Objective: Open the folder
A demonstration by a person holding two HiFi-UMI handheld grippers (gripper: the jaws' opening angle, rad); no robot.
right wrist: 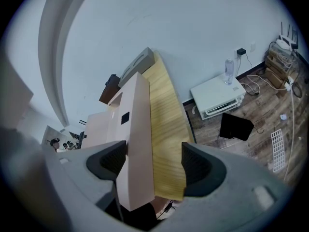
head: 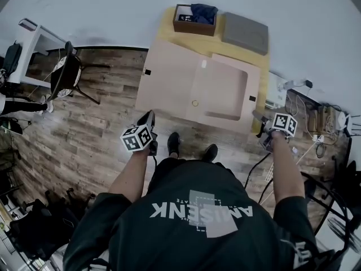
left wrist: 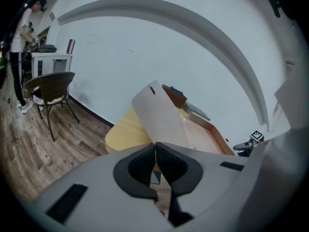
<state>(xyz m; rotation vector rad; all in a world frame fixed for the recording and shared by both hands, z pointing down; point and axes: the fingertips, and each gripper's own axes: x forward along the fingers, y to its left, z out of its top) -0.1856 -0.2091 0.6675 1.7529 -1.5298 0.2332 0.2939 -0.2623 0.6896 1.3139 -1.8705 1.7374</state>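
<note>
The beige box folder (head: 223, 92) lies on the yellow wooden table (head: 248, 56). Its lid (head: 169, 75) is spread flat to the left, past the table's edge. My left gripper (head: 149, 118) hangs just off the folder's front left corner; its pads (left wrist: 145, 164) meet with nothing between them. The lid (left wrist: 159, 112) shows ahead of it in the left gripper view. My right gripper (head: 259, 123) is at the folder's front right corner, jaws wide apart. In the right gripper view the folder's edge (right wrist: 137, 144) passes close by the left pad (right wrist: 110, 162), and the other pad stands well off it.
A brown box with a dark cloth (head: 194, 18) and a grey pad (head: 245, 33) sit at the table's back. A chair (head: 67, 75) and white desk (head: 31, 44) stand left. Cables and devices (head: 321, 123) lie right, near a white cabinet (right wrist: 217, 95). A person (left wrist: 21, 42) stands far left.
</note>
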